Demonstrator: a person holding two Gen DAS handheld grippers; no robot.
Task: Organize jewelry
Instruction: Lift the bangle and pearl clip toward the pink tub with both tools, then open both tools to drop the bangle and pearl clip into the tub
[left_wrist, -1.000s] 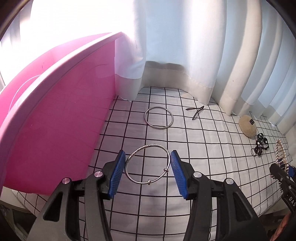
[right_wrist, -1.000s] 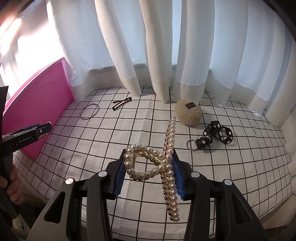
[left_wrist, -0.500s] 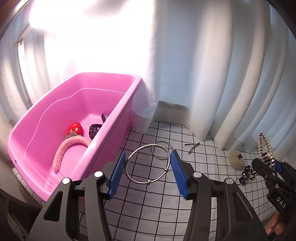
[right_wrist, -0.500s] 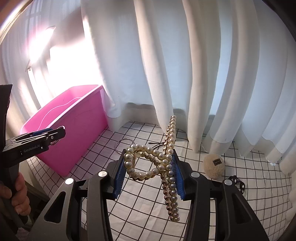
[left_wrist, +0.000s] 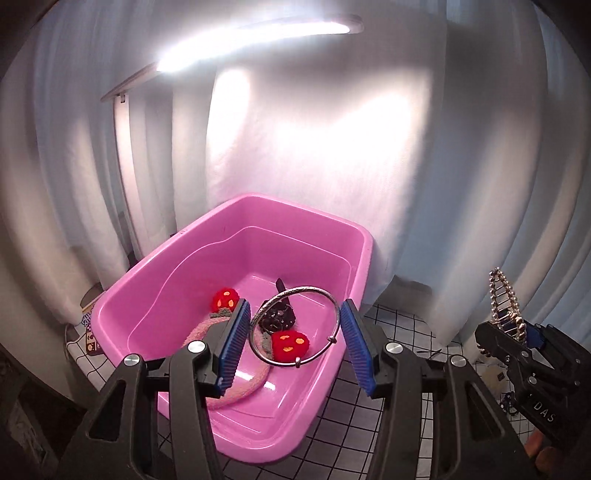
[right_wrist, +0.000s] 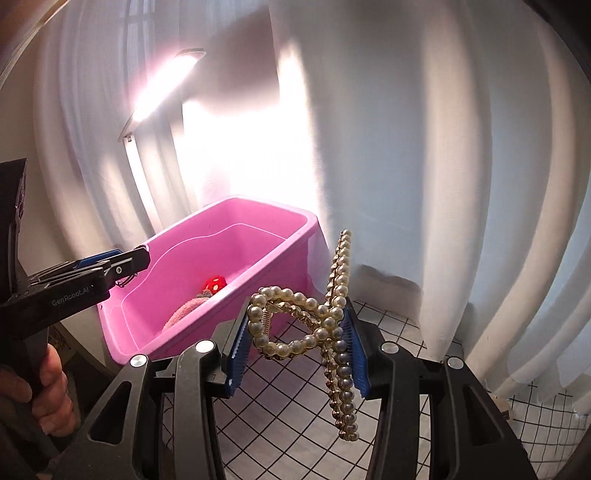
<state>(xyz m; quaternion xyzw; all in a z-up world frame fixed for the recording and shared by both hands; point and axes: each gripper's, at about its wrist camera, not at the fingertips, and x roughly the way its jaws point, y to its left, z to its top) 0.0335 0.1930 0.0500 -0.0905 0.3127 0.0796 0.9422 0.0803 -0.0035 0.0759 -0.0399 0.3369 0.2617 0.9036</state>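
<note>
two pieces in the air, one tub to land them in

the left gripper is clenched on a thin silver bangle, its blue pads pressing the rim from both sides, and it hangs above the open pink tub. a fuzzy pink headband with red pompoms and a dark hair clip lie on the tub floor. the right gripper grips a pearl hair claw over the checked cloth, beside the tub and not yet above it.

risks, as i judge them: the bangle is pinched only at its edge, so a tilt or a slack squeeze could let it pivot out and roll off the cloth. the pearl claw's long end dangles below the pads and could catch the tub's rim on the way in. both grippers heading for the same opening could bump.
</note>
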